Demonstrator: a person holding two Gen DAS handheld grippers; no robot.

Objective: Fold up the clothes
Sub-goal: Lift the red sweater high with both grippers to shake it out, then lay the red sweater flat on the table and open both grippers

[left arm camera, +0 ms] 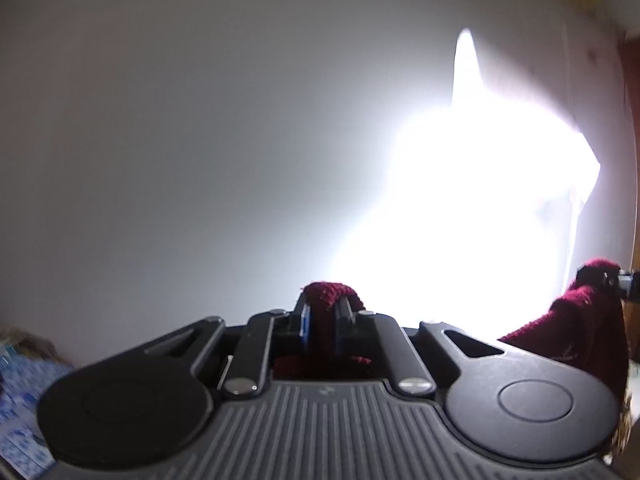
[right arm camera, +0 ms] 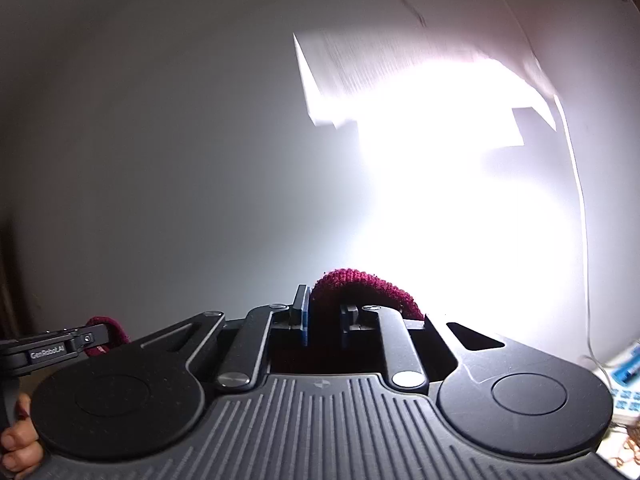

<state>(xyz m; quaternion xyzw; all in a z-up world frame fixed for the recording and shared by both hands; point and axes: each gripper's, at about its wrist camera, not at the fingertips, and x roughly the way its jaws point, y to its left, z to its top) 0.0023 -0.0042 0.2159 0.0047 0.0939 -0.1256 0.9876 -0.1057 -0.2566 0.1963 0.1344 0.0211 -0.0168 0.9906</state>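
Both tools are clamped on the maroon knit garment (left arm camera: 332,295): the left tool (left arm camera: 323,322) pinches one bunched edge, the right tool (right arm camera: 324,322) another, both raised toward a bright lamp, probably to spread it for folding.

Coarse knit, matt plastic

The dark red knitted woollen garment (left arm camera: 330,294) looks rough and ribbed; the black left tongs (left arm camera: 324,320) are matt plastic with shiny metal rivets (left arm camera: 414,385).
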